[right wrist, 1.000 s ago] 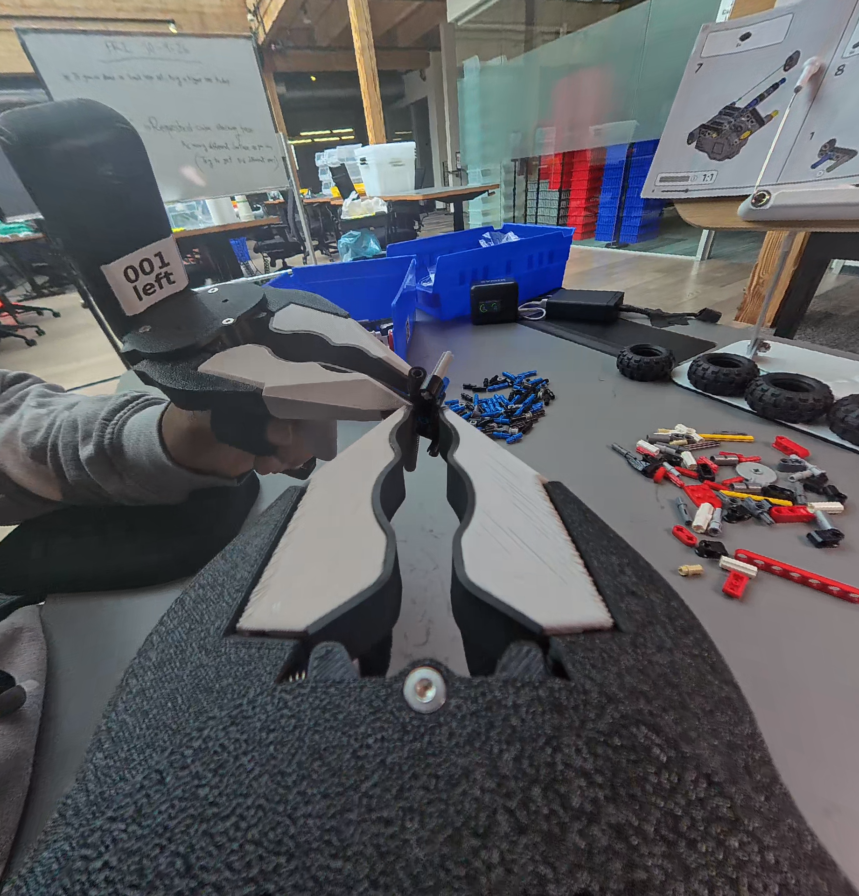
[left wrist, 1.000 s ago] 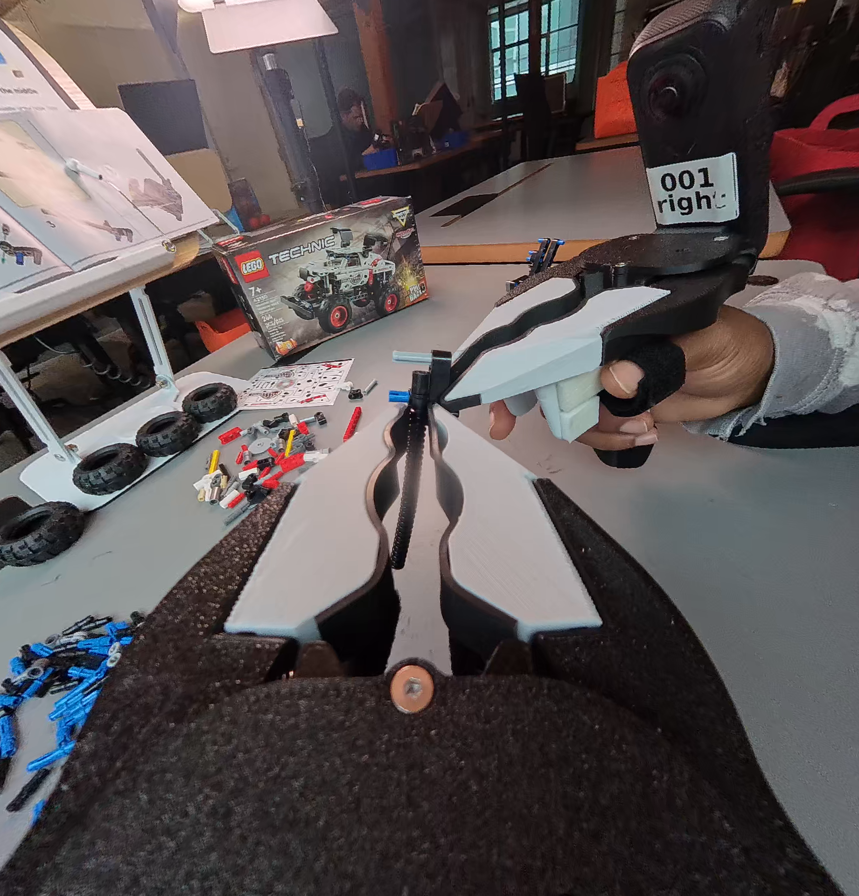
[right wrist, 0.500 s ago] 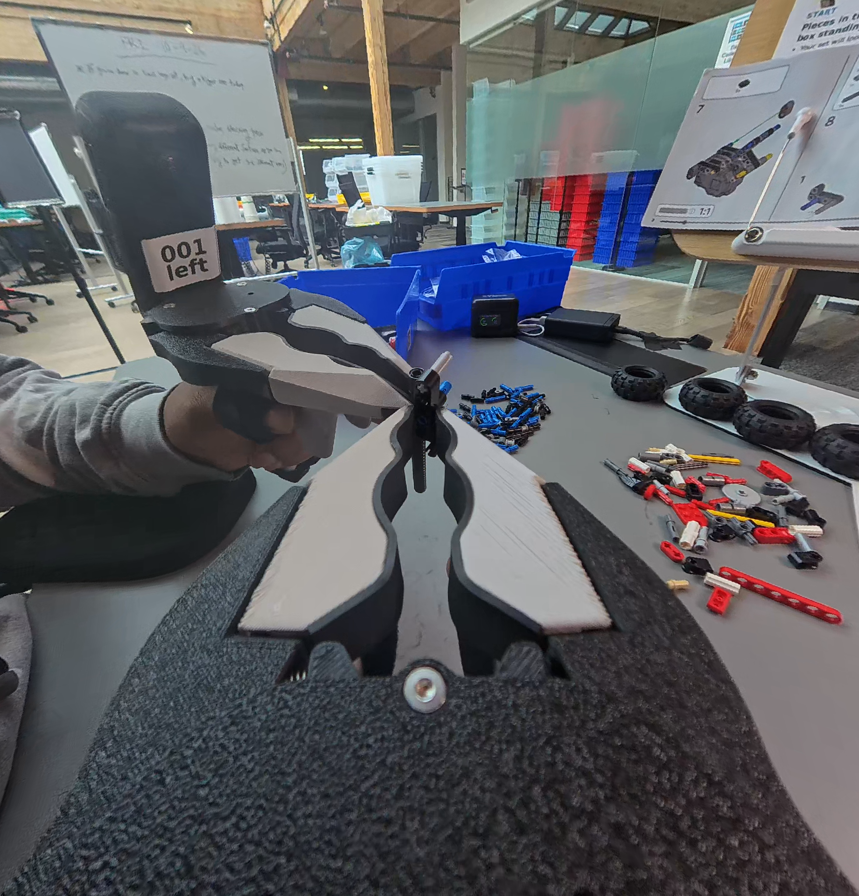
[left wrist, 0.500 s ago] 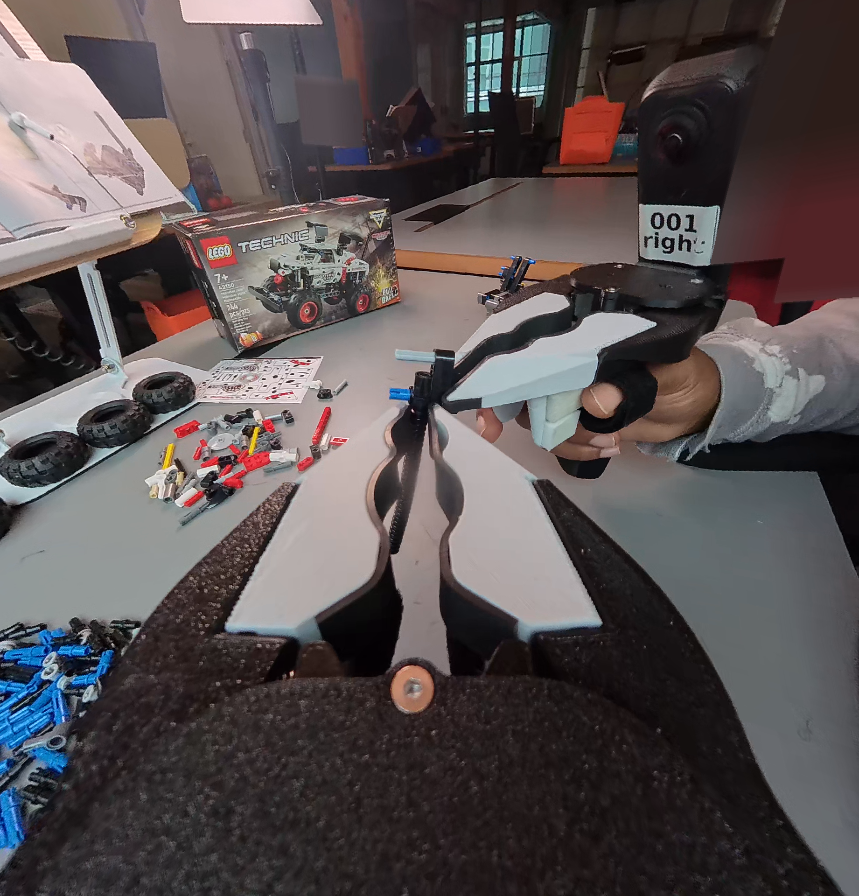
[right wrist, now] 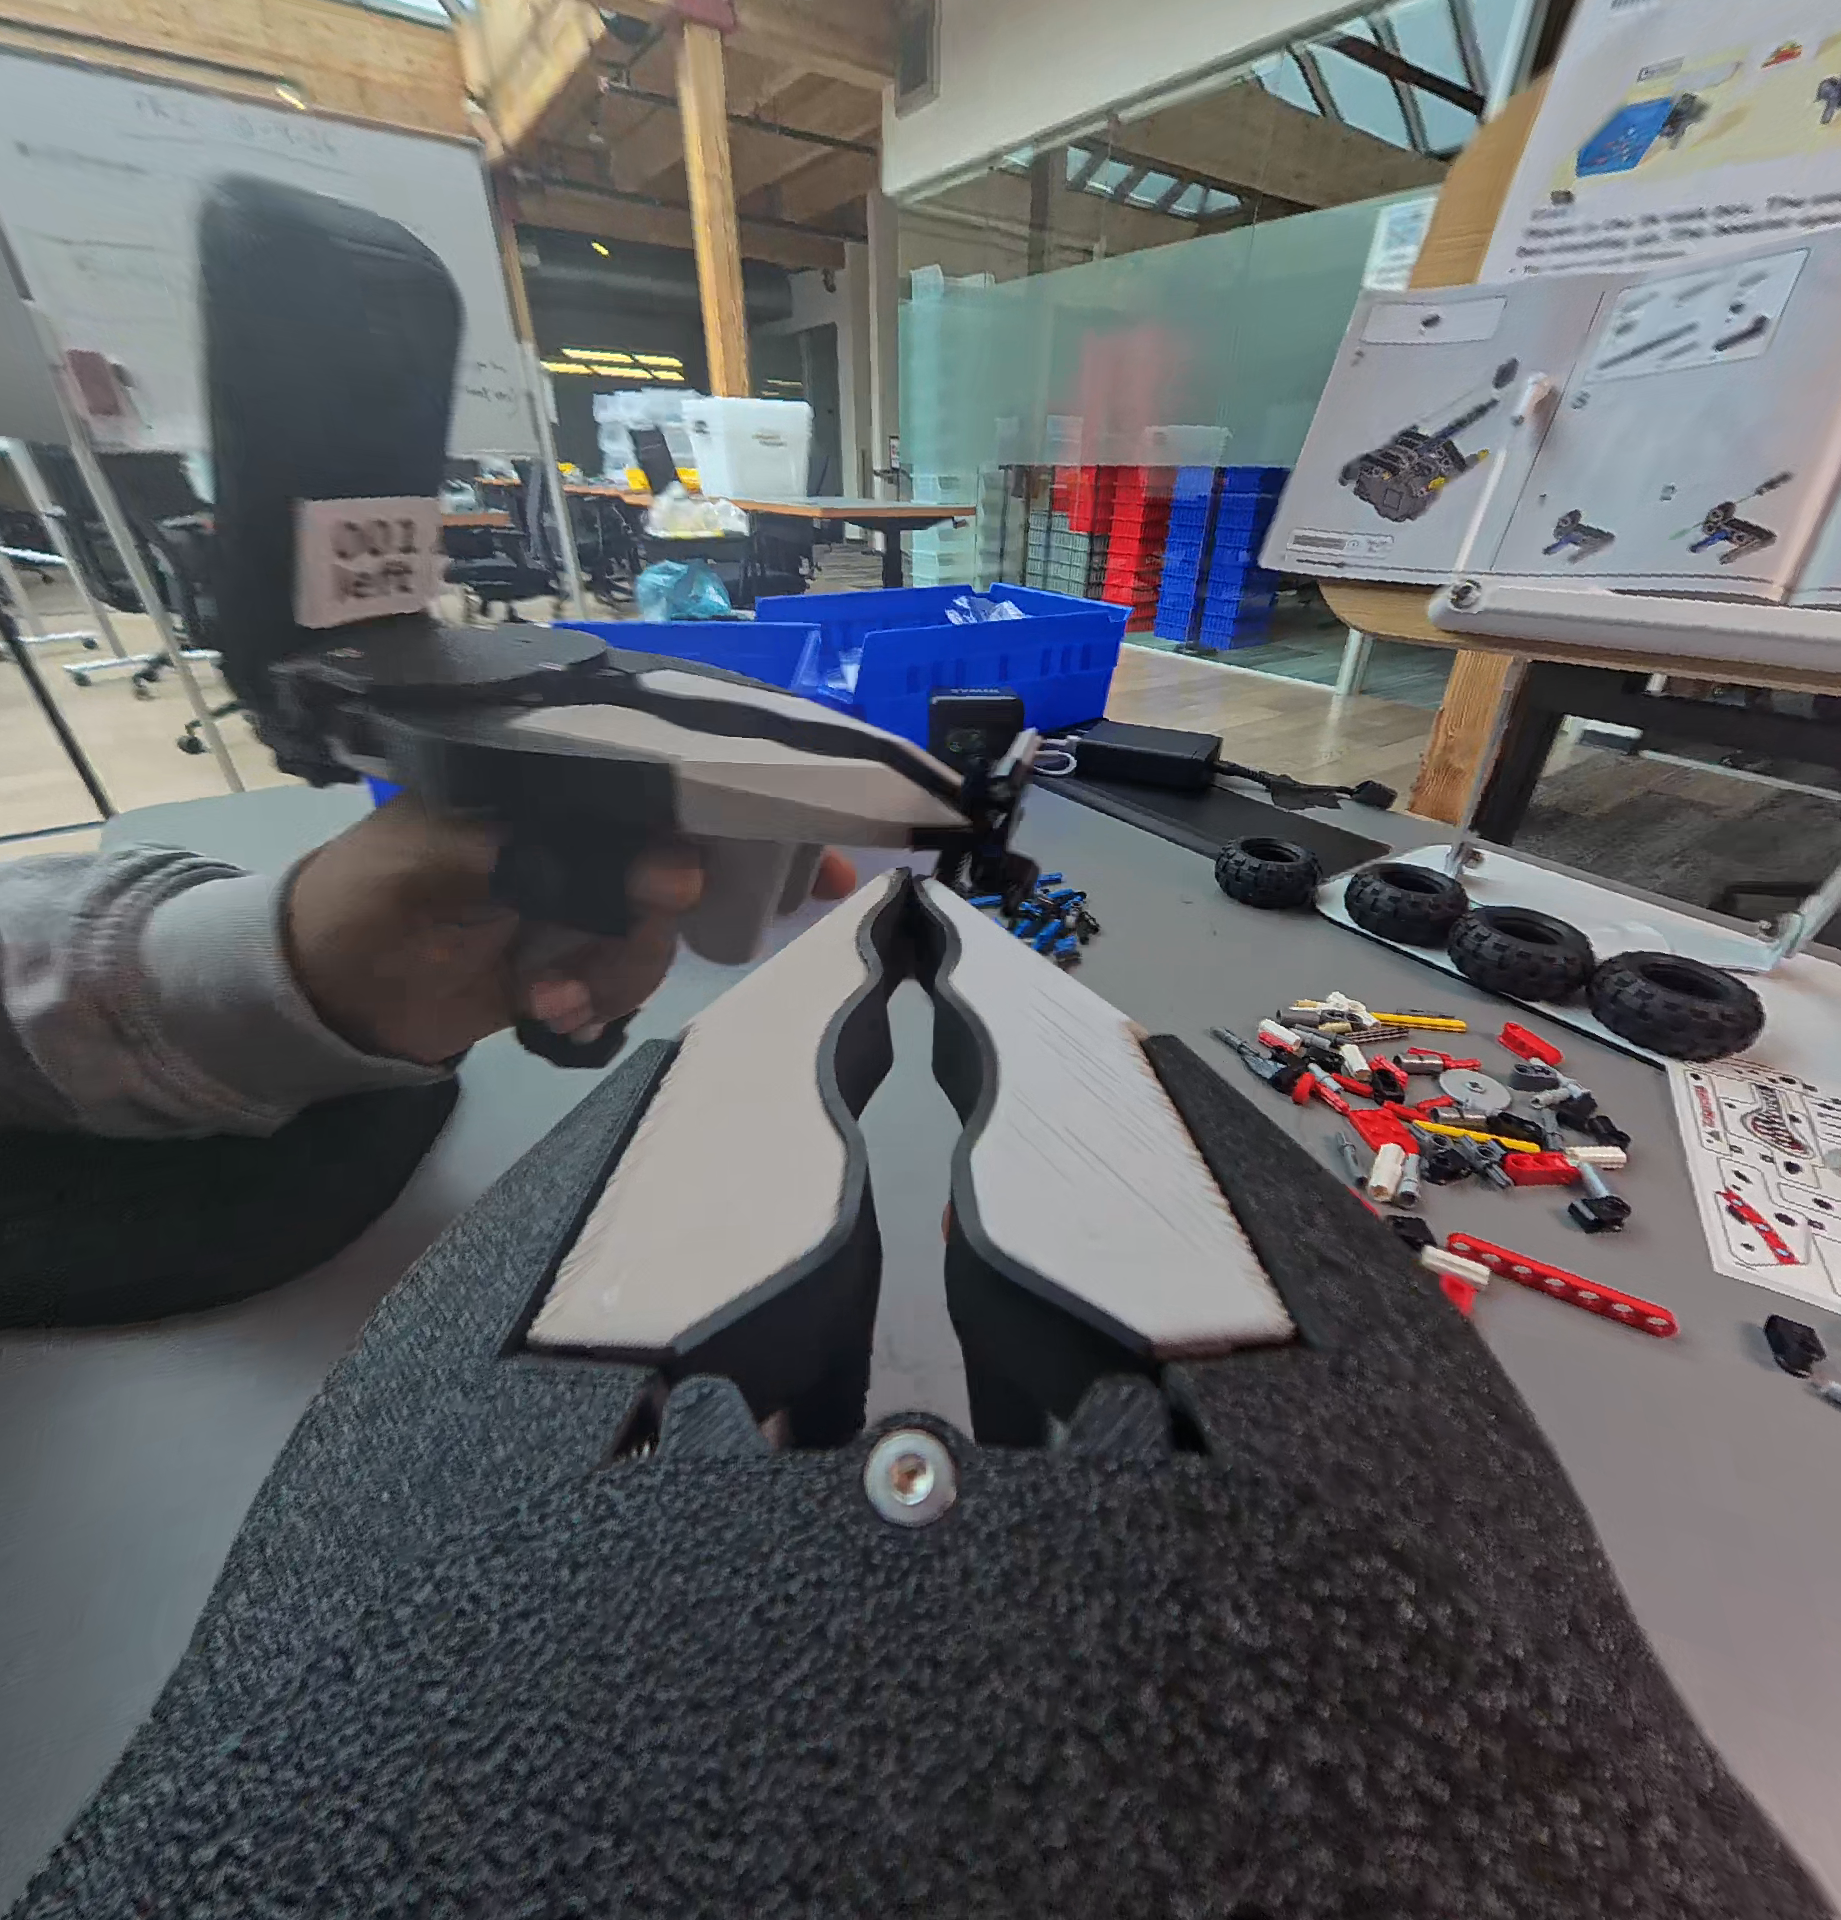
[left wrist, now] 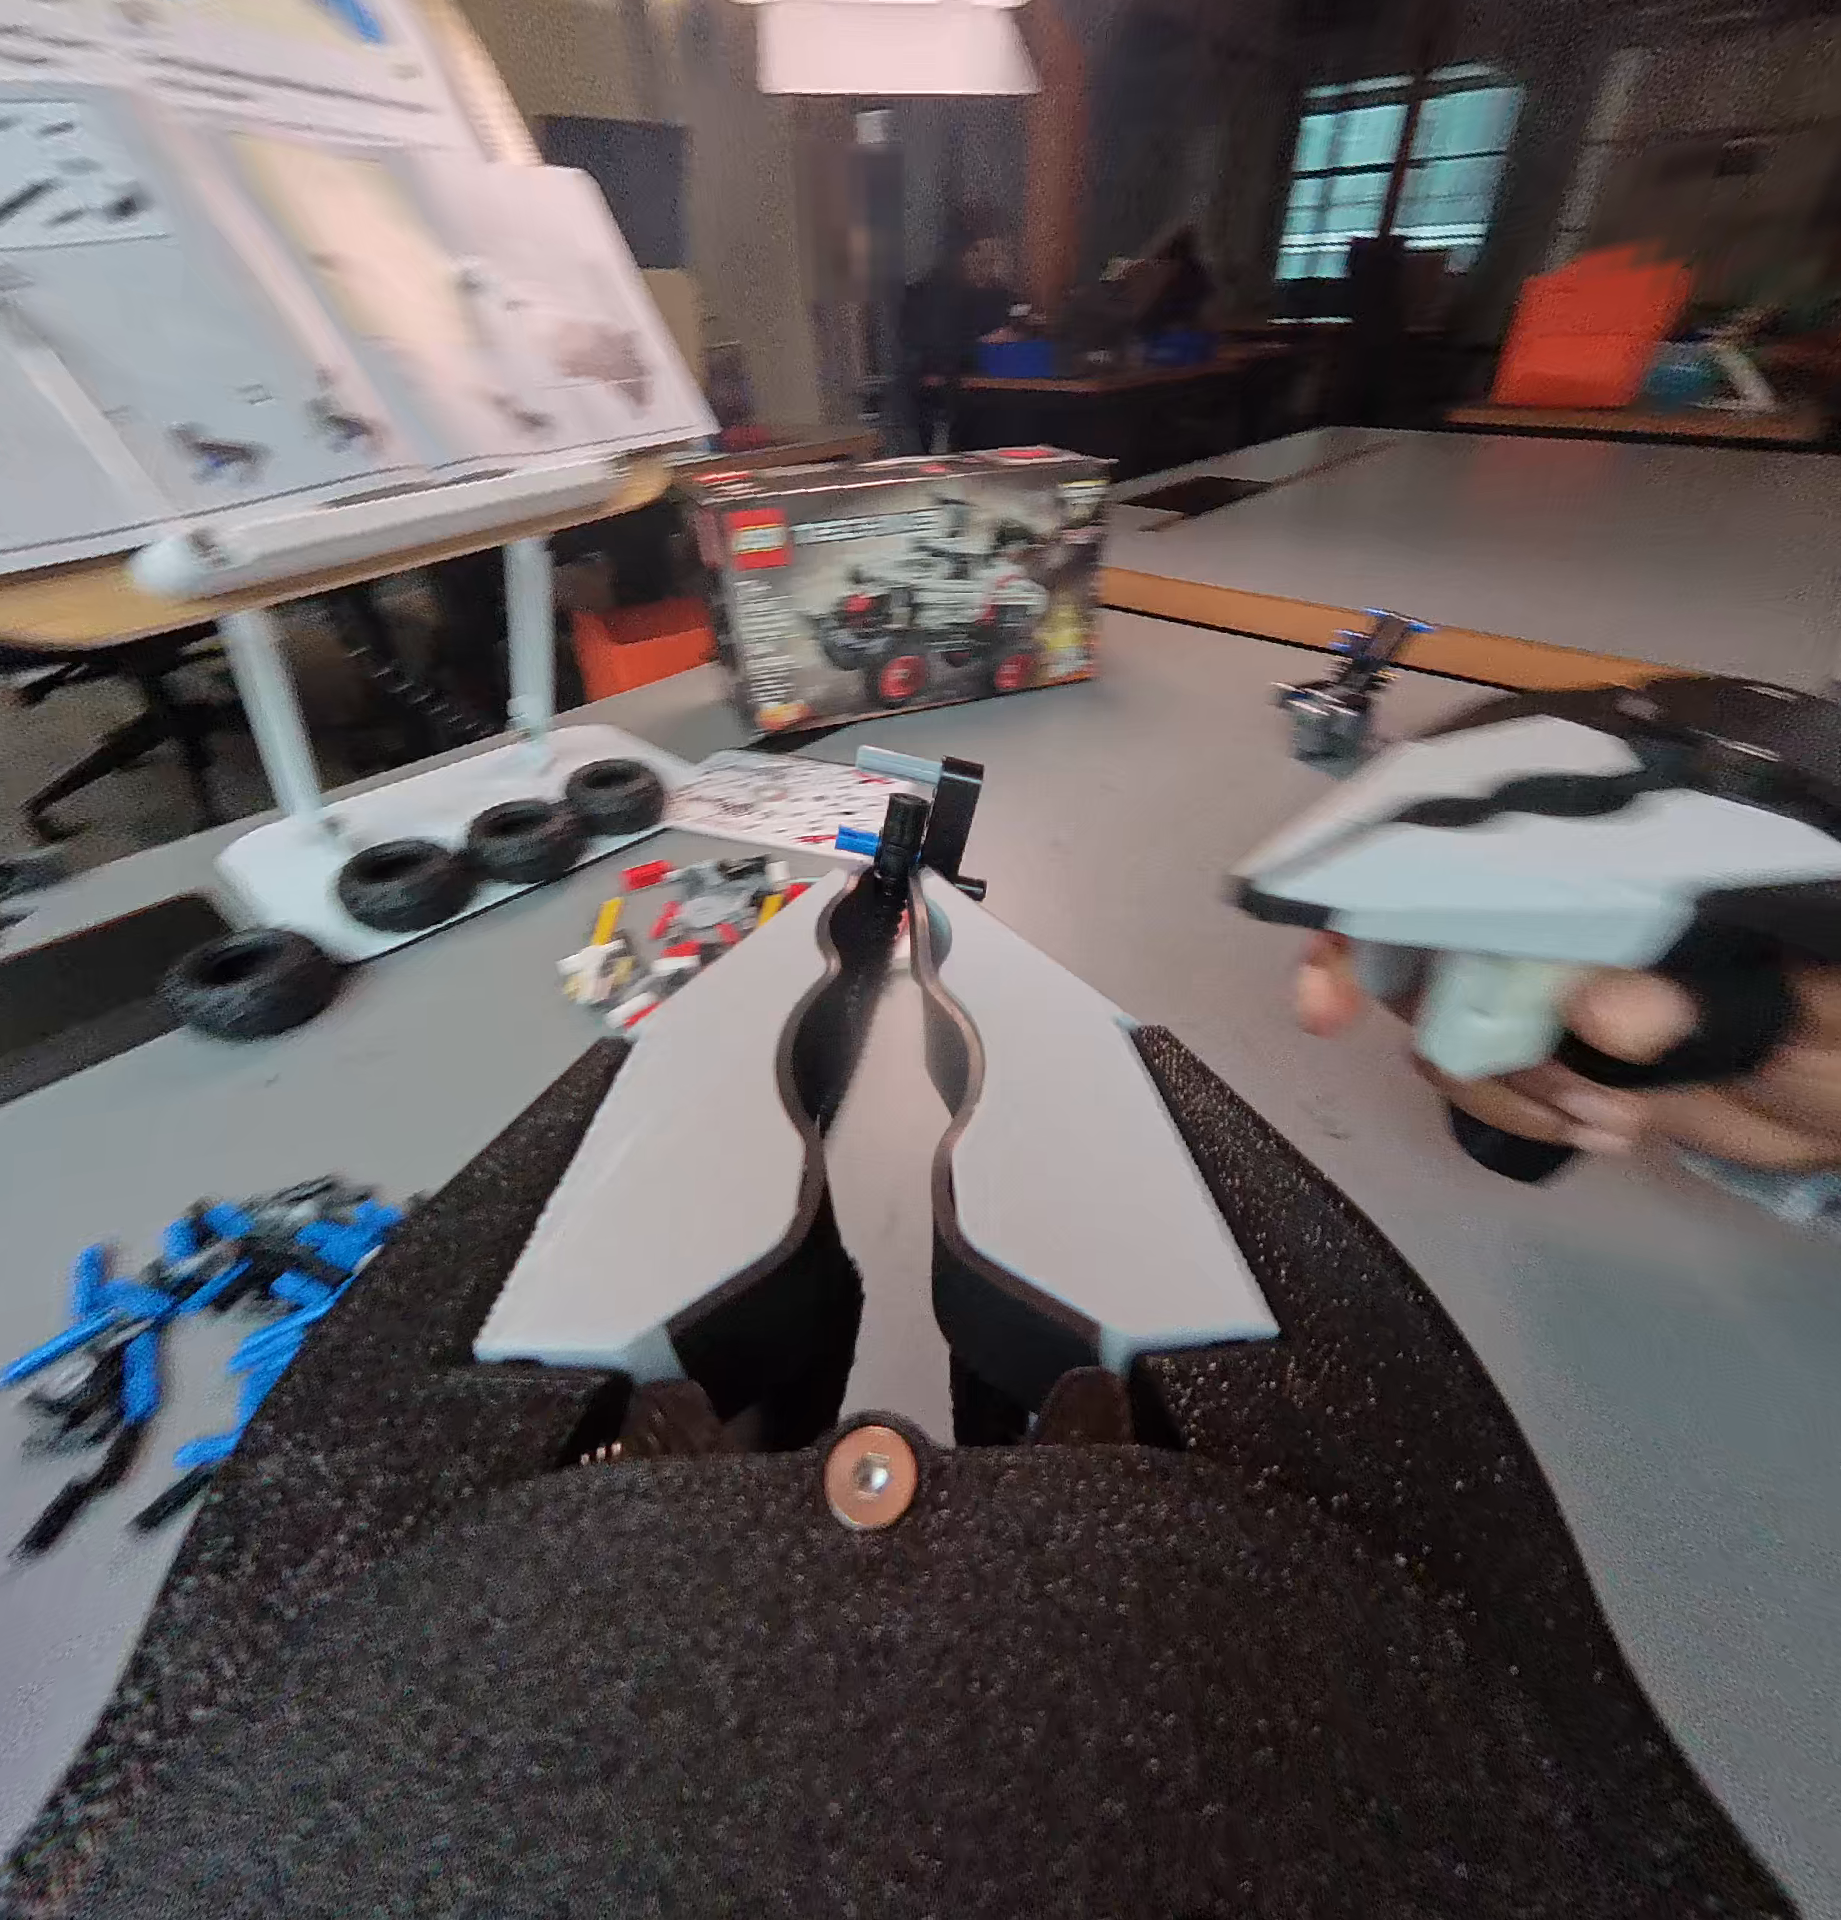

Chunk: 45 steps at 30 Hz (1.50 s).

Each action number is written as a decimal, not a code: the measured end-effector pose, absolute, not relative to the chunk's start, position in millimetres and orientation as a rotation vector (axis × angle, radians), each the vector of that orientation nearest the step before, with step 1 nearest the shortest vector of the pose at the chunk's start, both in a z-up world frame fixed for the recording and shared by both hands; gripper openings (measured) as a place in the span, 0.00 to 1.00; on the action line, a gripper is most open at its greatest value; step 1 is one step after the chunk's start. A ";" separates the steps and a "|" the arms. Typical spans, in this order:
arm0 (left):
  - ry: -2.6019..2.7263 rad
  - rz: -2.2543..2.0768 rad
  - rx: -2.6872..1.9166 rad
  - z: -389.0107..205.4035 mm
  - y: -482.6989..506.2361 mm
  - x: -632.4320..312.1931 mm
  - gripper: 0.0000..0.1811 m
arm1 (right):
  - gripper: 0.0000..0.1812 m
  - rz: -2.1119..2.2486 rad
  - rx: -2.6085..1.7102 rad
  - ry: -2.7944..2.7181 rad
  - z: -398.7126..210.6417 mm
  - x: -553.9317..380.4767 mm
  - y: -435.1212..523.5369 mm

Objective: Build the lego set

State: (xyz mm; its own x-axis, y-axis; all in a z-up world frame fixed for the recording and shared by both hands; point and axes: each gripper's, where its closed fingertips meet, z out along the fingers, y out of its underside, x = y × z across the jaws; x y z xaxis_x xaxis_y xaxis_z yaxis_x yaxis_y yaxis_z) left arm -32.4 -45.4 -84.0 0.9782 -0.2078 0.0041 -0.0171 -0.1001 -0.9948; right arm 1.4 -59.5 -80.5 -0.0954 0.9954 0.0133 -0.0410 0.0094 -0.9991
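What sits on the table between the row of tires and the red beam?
In the right wrist view, the pile of small mixed parts lies between the tires and the red beam. The sticker sheet lies just to the right of that stretch.

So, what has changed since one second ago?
The right gripper has let go of the small black assembly and drawn away to the right, fingers shut and empty. The left gripper still clamps the assembly. The loose parts and tyres have not moved.
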 end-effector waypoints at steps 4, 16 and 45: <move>0.141 -0.236 -1.616 -72.6 -55.6 -42.2 0.03 | 0.00 1.227 -1.085 -1.344 -88.8 4.8 -77.8; 0.232 -0.292 -1.569 -66.0 -53.8 0.0 0.03 | 0.09 1.416 -1.195 -1.154 -59.5 1.9 -53.4; 0.068 -0.136 -1.679 -76.8 -33.8 -24.1 0.03 | 0.04 1.536 -1.508 -0.708 -89.8 27.2 -35.9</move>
State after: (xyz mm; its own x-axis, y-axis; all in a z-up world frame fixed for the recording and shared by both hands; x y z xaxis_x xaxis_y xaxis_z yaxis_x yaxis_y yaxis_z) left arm -24.1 -33.8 -76.8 0.9910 -0.1246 0.0495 0.0354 -0.1127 -0.9930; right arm 27.2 -35.9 -89.8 0.0859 0.8616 -0.5002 -0.1789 -0.4806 -0.8585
